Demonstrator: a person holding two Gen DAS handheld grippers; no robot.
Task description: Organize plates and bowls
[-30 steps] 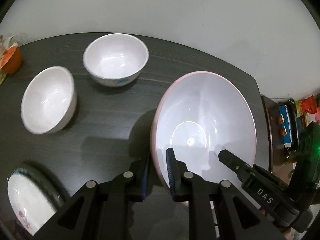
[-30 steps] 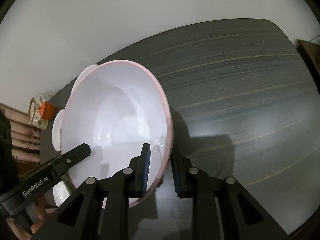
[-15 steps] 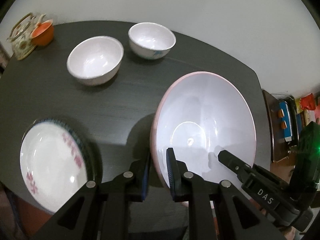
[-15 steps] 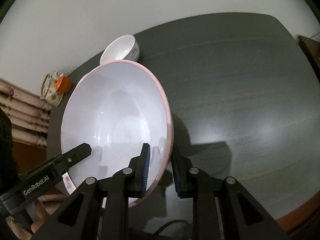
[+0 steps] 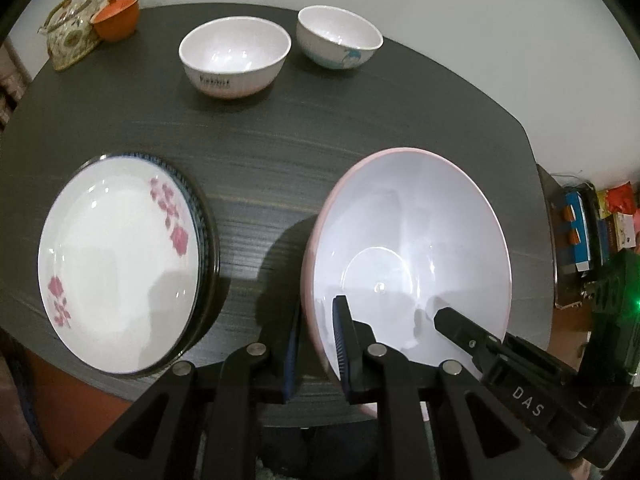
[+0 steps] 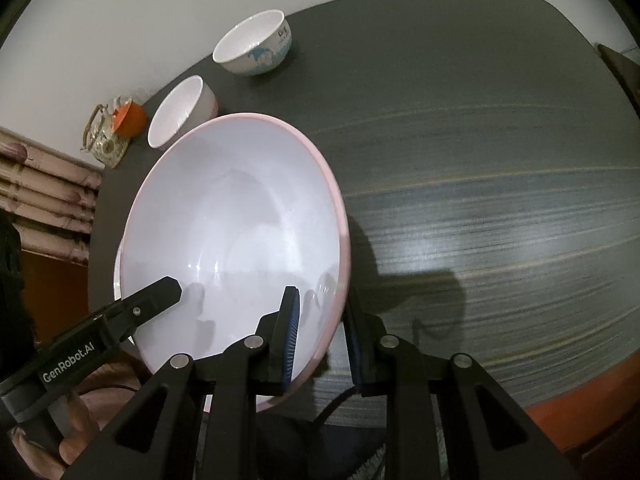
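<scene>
Dim overhead light, hard shadows, fisheye-warped edges.

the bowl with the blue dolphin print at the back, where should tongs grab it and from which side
Take the dolphin bowl by its thin rim, coming from above with one finger inside and one outside. It sits upright, mouth open, and its round wall looks too wide to span. Its right side is likely best: the table is bare there, while the other small bowl sits close on its left.

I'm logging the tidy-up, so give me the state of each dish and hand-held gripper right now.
Large pink bowl: held by opposite rims, upright, empty.
Left hand-held gripper: shut on the bowl's rim.
Right hand-held gripper: shut on the bowl's rim.
Flowered plate: stacked on another plate, empty.
Two small bowls: upright, empty, apart.
</scene>
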